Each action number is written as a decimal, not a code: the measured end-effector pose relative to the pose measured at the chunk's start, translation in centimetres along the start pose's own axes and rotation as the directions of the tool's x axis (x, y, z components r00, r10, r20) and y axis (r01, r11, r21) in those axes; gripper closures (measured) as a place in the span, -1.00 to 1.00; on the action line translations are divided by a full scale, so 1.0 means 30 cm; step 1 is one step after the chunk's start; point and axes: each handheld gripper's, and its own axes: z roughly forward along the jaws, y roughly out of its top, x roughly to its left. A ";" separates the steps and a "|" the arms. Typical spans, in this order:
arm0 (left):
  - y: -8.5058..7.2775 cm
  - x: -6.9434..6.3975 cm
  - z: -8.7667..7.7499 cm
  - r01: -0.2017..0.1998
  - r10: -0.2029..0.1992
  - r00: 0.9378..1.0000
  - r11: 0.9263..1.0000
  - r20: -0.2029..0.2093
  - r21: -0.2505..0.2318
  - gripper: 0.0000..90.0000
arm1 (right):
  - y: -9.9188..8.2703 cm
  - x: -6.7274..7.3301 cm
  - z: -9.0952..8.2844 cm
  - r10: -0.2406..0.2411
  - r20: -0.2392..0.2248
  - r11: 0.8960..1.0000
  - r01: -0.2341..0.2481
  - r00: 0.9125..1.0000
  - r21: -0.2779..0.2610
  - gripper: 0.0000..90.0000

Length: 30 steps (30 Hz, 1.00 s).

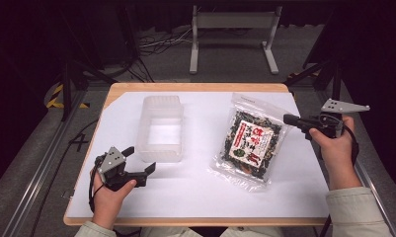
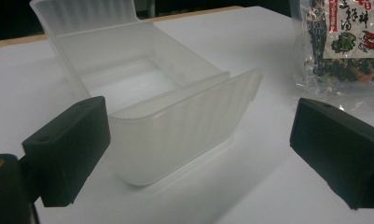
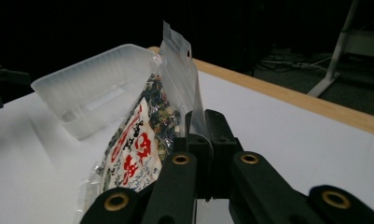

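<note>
1. The right gripper [image 3: 201, 135] has its two black jaws pinched tight on the edge of the clear plastic packet of dark dried food with a red-and-white printed label [image 1: 250, 140]. In the right gripper view the packet's sealed edge with its hang hole stands up between the jaws, so that side looks lifted off the white table sheet [image 1: 195, 197].

2. From the high view, the packet sits at the right half of the table, its near end seemingly resting on the sheet. The translucent white rectangular plastic tub [image 1: 160, 128] stands open and empty, well apart to the packet's left.

3. The left gripper [image 1: 138, 165] hovers just beside the tub's near end with jaws spread wide and nothing between them; in the left gripper view the tub's short wall [image 2: 175, 135] lies ahead between the two pads.

4. I'd judge this as the pick-up step: packet gripped and being raised, not yet carried.

5. The next move probably calls for lifting the packet clear, swinging it across over the tub and lowering it in. The limp bag may sag or catch the rim, so the left gripper might steady the tub.
</note>
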 end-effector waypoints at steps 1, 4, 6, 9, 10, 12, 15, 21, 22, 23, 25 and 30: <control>0.003 0.000 -0.003 -0.003 0.003 1.000 1.000 -0.006 -0.005 -0.87 | 0.011 0.007 -0.012 -0.009 0.002 1.000 0.009 1.000 -0.012 1.00; 0.007 0.000 -0.010 -0.009 0.008 1.000 1.000 -0.012 -0.017 -0.87 | 0.036 0.023 -0.036 -0.027 0.000 0.999 0.027 1.000 -0.036 1.00; 0.008 -0.001 -0.013 -0.008 0.007 1.000 1.000 -0.014 -0.022 -0.88 | 0.051 0.032 -0.050 -0.036 -0.006 0.998 0.035 0.999 -0.044 1.00; 0.010 -0.002 -0.016 -0.020 0.020 1.000 0.999 -0.022 -0.027 -0.88 | 0.064 0.041 -0.062 -0.047 -0.005 0.997 0.047 0.999 -0.057 1.00; 0.012 -0.003 -0.018 -0.023 0.022 0.999 0.999 -0.024 -0.028 -0.88 | 0.074 0.049 -0.071 -0.056 -0.007 0.996 0.056 0.998 -0.065 1.00; 0.015 -0.005 -0.021 -0.032 0.031 0.999 0.999 -0.031 -0.038 -0.88 | 0.086 0.059 -0.079 -0.068 -0.009 0.995 0.067 0.998 -0.075 1.00; 0.022 -0.009 -0.027 -0.052 0.050 0.998 0.997 -0.037 -0.049 -0.88 | 0.109 0.083 -0.095 -0.090 -0.015 0.992 0.089 0.996 -0.094 1.00; 0.041 -0.021 -0.033 -0.076 0.074 0.996 0.995 -0.042 -0.066 -0.88 | 0.151 0.120 -0.119 -0.126 -0.017 0.986 0.123 0.992 -0.115 1.00; 0.044 -0.022 -0.033 -0.074 0.071 0.997 0.995 -0.036 -0.071 -0.88 | 0.156 0.123 -0.121 -0.128 -0.016 0.985 0.125 0.992 -0.118 1.00; 0.044 -0.022 -0.033 -0.074 0.071 0.997 0.995 -0.036 -0.071 -0.88 | 0.156 0.123 -0.121 -0.128 -0.016 0.985 0.125 0.992 -0.118 1.00; 0.058 -0.027 -0.033 -0.073 0.071 0.997 0.994 -0.030 -0.082 -0.88 | 0.166 0.129 -0.126 -0.136 -0.014 0.983 0.133 0.991 -0.127 1.00; 0.089 -0.051 -0.018 -0.082 0.082 0.997 0.993 -0.009 -0.082 -0.87 | 0.192 0.144 -0.128 -0.144 -0.028 0.980 0.138 0.989 -0.146 1.00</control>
